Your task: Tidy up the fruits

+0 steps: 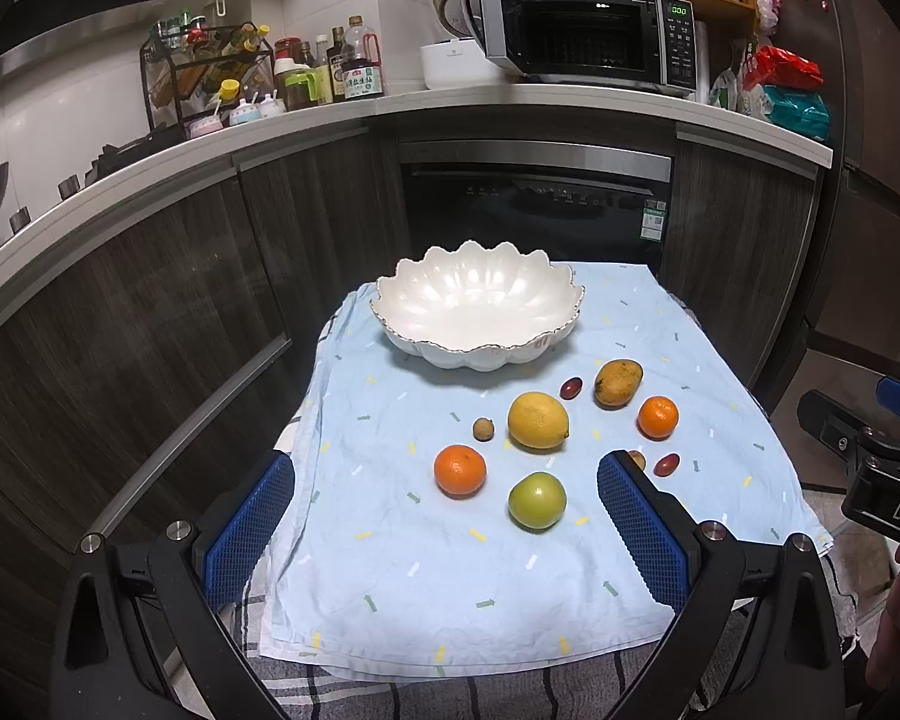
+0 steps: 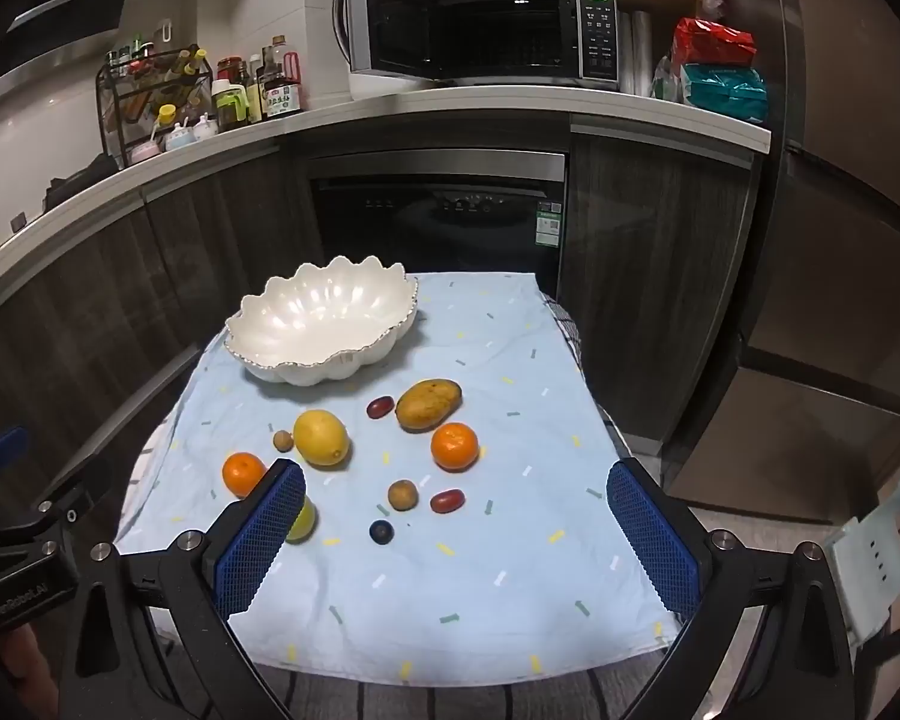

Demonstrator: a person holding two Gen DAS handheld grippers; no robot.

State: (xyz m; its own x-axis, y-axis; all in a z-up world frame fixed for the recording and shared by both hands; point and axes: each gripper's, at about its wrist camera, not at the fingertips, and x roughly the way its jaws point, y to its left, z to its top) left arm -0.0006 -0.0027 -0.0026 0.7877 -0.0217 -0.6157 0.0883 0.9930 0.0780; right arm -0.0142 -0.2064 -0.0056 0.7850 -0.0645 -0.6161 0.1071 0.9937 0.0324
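Left wrist view: the left gripper [image 1: 444, 531] hovers with jaws spread wide, holding nothing, above a light blue cloth [image 1: 390, 594]. A white scalloped bowl [image 1: 477, 315] sits at the far end. Nearer lie a lemon [image 1: 537, 420], a mango [image 1: 617, 383], two oranges [image 1: 459, 470] [image 1: 658, 417] and a green apple [image 1: 536, 500].

Right wrist view: the right gripper [image 2: 456, 534] is also wide open and empty. Between its fingers lie a blueberry [image 2: 381, 531], a red grape [image 2: 447, 500] and a small brown fruit [image 2: 402, 494]. The bowl [image 2: 324, 324] stands far left.

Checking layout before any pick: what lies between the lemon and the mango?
A small dark red grape sits between the lemon and the mango, clearest in the right wrist view.
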